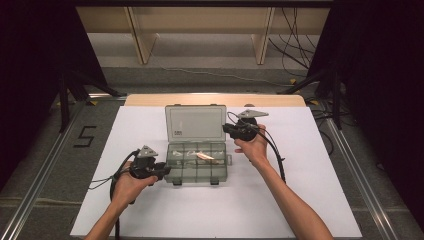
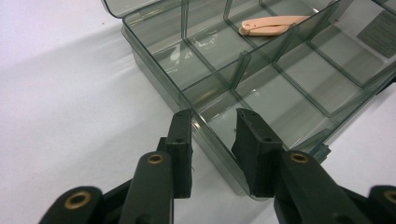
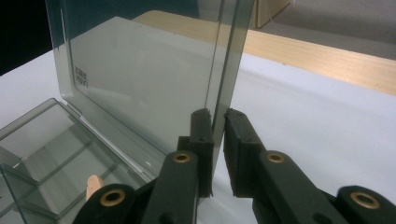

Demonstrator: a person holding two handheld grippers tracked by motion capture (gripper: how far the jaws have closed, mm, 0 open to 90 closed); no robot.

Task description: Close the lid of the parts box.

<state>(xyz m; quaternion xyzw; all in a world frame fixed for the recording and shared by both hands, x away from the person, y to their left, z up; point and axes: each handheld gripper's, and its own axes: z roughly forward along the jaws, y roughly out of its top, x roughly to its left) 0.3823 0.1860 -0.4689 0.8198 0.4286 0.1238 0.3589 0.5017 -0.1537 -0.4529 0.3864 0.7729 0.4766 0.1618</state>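
A smoky clear compartment box (image 1: 172, 150) lies open on the white table, its lid (image 1: 195, 122) standing upright at the back. A peach-coloured flat piece (image 1: 206, 157) rests in one middle compartment, and appears again (image 2: 273, 25) beyond the dividers. My left gripper (image 1: 164, 171) is at the box's front-left corner. Its jaws (image 2: 215, 116) straddle the box wall (image 2: 154, 60), one outside and one inside a compartment, with a gap left on the inside. My right gripper (image 1: 227, 130) is at the lid's right edge, and its jaws (image 3: 217, 114) are shut on the lid (image 3: 140, 79).
White table surface (image 1: 300, 190) stretches wide to the right and in front of the box. A wooden strip (image 1: 215, 100) runs along the far edge. Beyond it are cables (image 1: 295, 45) on the floor and dark stand legs (image 1: 65, 100) at both sides.
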